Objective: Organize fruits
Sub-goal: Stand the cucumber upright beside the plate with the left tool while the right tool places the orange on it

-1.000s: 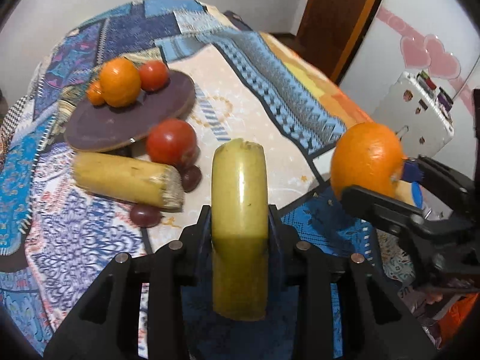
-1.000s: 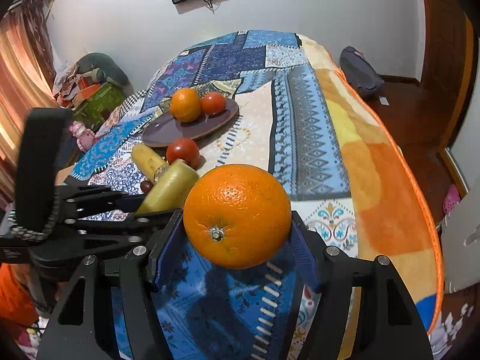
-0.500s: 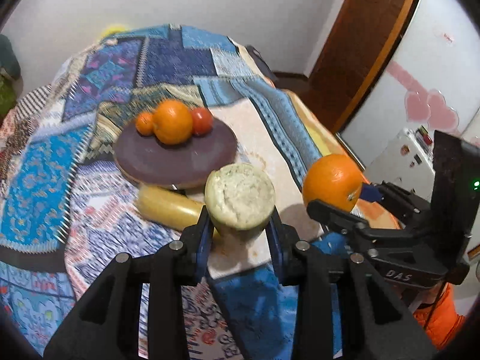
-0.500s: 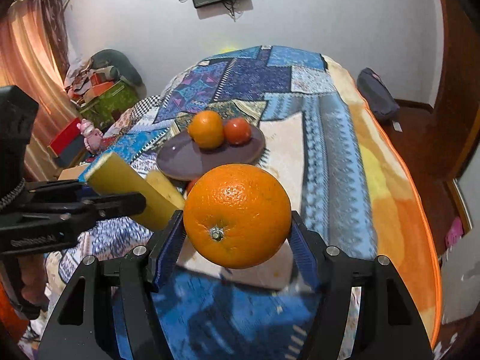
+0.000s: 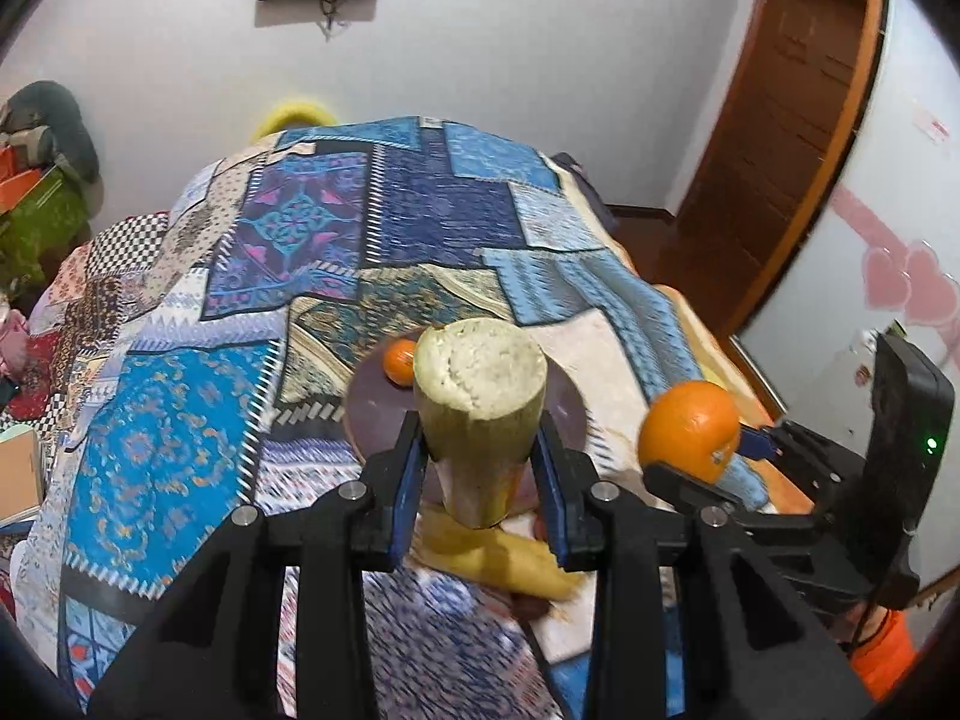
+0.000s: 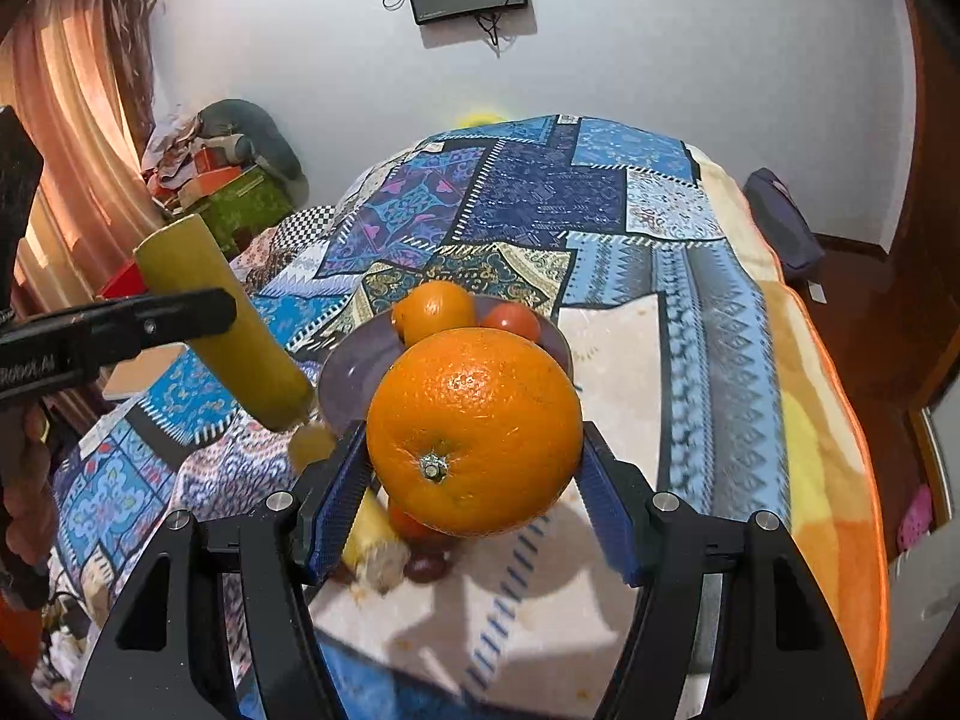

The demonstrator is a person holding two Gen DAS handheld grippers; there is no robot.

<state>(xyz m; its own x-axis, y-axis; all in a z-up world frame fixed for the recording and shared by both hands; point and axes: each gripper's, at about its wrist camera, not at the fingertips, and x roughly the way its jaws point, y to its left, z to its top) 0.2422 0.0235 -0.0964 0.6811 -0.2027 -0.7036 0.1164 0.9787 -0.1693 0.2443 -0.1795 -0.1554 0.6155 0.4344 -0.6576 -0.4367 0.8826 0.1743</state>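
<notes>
Left gripper (image 5: pixel 480 468): a yellow-green banana piece (image 5: pixel 480 408) is being gripped between the blue pads, its pale cut end facing the camera.
Plate (image 6: pixel 354 372): a dark round plate is lying on the patchwork bedspread (image 6: pixel 540 192), further away than both grippers; a small orange (image 6: pixel 432 307) and a tomato (image 6: pixel 511 321) are being carried on it.
Right gripper (image 6: pixel 474 480): a large orange (image 6: pixel 474 429) is being clamped between its pads, held above the bed, near side of the plate.
Loose fruit: another banana piece (image 5: pixel 504 558) is lying on the bedspread just below the held pieces.
</notes>
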